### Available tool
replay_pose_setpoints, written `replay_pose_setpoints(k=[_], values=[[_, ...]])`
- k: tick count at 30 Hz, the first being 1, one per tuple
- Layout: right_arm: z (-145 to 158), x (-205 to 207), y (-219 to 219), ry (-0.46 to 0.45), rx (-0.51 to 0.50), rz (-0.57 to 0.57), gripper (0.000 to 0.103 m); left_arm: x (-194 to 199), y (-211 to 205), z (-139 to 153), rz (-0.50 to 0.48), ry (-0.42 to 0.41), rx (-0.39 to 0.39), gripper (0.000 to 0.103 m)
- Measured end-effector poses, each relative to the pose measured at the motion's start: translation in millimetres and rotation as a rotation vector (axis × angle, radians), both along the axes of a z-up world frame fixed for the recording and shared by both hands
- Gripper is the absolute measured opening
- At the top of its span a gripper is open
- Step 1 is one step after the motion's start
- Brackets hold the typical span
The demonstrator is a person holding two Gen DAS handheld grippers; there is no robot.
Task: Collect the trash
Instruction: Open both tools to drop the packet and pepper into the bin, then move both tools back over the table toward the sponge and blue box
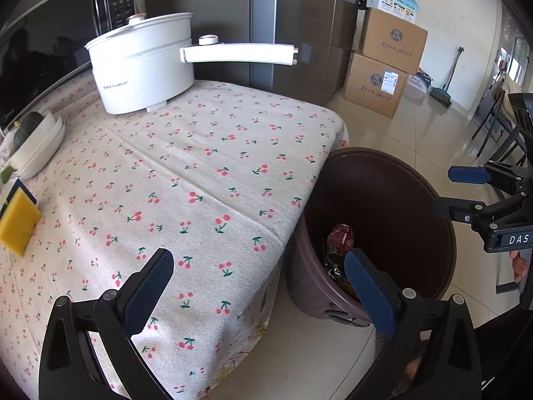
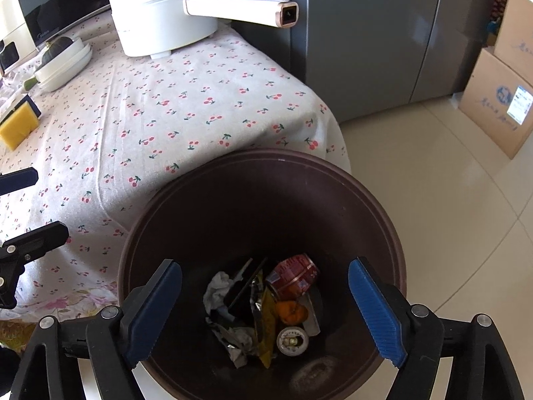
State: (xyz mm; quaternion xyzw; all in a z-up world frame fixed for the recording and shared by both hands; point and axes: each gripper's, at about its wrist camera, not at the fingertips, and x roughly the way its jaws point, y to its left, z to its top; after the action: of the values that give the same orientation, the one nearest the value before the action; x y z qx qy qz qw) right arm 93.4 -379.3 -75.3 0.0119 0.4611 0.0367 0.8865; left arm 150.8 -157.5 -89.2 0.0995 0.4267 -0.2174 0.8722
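Two grippers, both wide open, nothing held. Right gripper (image 2: 265,310) hangs over the brown bin (image 2: 186,180) beside the table (image 2: 186,76); trash (image 2: 263,310) lies at its bottom. Left gripper (image 1: 258,286) straddles the table edge.

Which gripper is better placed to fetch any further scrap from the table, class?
Left. The left gripper hangs open over the cherry-print tablecloth, while the right gripper, also open and empty, sits above the brown bin. No loose trash shows on the cloth.
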Motion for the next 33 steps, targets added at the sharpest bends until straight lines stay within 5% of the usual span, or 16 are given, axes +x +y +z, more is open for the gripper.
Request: replay_pose_setpoints(k=[21, 33], values=[[25.4, 43.8, 108.9, -0.013, 0.026, 0.123, 0.09, 28.0, 177.5, 37.3, 0.441, -0.029, -0.153, 0.103], [31.8, 82.2, 208.5, -0.021, 0.001, 0.227, 0.091, 28.9, 315.9, 35.4, 0.719, -0.026, -0.118, 0.103]])
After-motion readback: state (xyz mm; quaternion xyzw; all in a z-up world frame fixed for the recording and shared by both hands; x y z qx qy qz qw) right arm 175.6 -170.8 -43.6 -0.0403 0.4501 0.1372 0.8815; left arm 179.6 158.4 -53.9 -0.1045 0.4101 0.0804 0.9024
